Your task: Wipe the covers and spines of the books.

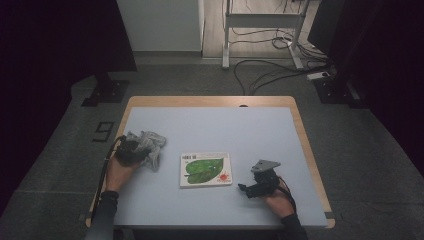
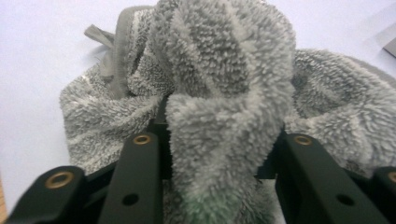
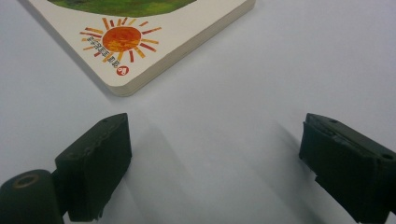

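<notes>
While your left gripper [image 2: 219, 154] jaws clamp the grey towel [image 2: 224, 88], lift slowly, keeping the right gripper [image 3: 215, 163] spread beside the board book [image 3: 140, 42].

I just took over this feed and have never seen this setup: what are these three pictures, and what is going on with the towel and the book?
A person sits at a blue table holding a hand-held two-jaw tool in each hand. The high view looks down from above; each of the other two comes from a camera riding on one tool, looking along its black jaws. The left gripper has a bunched fold of the grey towel pinched between its jaws. The right gripper stands open above bare table, touching nothing, near a corner of the picture book, which lies flat at the middle with a green leaf and a sun on its cover.
</notes>
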Tool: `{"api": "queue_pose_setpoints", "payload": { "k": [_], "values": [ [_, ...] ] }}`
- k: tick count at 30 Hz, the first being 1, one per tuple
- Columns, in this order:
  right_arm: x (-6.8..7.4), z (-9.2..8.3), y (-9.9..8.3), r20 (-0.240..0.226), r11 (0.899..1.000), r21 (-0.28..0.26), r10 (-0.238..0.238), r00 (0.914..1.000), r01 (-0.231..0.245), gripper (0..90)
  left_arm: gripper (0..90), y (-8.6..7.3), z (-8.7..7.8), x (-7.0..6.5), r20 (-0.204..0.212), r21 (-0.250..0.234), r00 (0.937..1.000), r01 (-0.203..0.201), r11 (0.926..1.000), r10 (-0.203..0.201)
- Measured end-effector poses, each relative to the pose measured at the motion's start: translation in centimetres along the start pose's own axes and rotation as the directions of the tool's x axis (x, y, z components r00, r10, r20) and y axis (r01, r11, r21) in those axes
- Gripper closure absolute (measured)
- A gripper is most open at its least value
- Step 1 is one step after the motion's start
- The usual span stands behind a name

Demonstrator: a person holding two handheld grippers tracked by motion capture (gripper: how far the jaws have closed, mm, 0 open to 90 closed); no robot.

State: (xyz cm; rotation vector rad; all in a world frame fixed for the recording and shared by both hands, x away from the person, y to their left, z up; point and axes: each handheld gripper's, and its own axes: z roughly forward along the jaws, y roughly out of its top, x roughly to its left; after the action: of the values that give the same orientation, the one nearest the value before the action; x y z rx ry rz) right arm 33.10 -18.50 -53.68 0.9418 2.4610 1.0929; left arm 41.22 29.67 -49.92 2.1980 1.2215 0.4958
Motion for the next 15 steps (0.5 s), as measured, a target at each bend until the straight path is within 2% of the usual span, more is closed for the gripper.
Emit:
{"api": "queue_pose_setpoints", "payload": {
  "k": [5,10,15],
  "values": [
    [0.0,0.0,0.0,0.0,1.0,0.0,0.0,1.0,0.0,8.6,65.7,0.5,-0.9,-0.1,0.031,-0.023,0.9995,0.005,0.9997,-0.004],
    [0.0,0.0,0.0,0.0,1.0,0.0,0.0,1.0,0.0,8.6,66.1,1.3,-2.0,-0.4,0.057,-0.048,0.9983,-0.007,0.9988,0.01],
    [0.0,0.0,0.0,0.0,1.0,-0.001,0.0,1.0,0.0,8.6,66.0,2.3,-2.9,-0.9,0.101,-0.068,0.9949,-0.005,0.9976,0.012]
  ]
}}
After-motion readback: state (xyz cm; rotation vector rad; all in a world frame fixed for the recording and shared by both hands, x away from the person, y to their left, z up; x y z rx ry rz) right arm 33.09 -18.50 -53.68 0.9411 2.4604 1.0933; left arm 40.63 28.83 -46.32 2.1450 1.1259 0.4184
